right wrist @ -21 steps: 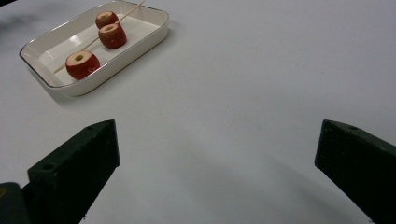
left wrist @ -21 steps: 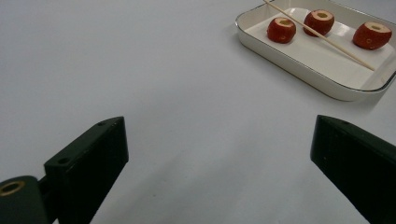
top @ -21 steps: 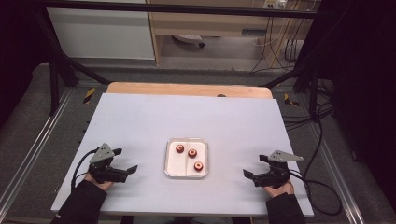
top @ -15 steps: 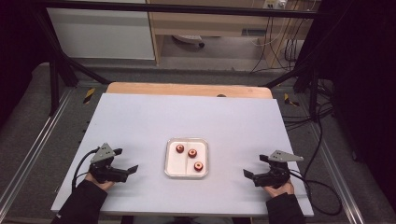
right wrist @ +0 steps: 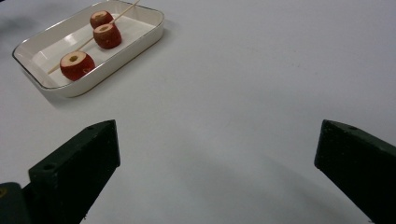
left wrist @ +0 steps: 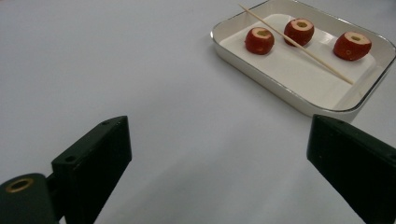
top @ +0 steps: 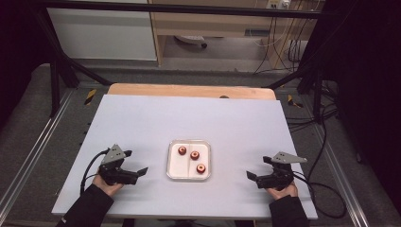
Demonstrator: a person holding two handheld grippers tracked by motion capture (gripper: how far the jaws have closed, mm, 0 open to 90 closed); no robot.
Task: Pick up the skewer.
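Note:
A white tray (top: 173, 161) lies near the middle of the table, toward the front. Three red cored fruits sit in it (top: 182, 150) (top: 195, 155) (top: 201, 169). A thin wooden skewer (left wrist: 299, 46) rests across the tray between them. My left gripper (top: 141, 171) rests low on the table left of the tray, open, with nothing between its jaws. My right gripper (top: 249, 176) sits right of the tray, also open and empty. In the left gripper view the tray (left wrist: 289, 93) lies at upper right; in the right gripper view the tray (right wrist: 135, 46) lies at upper left.
The white tabletop (top: 189, 118) spreads wide behind the tray, with a wooden strip (top: 189, 91) along its far edge. Black frame posts and cables (top: 326, 142) stand beside the table at right.

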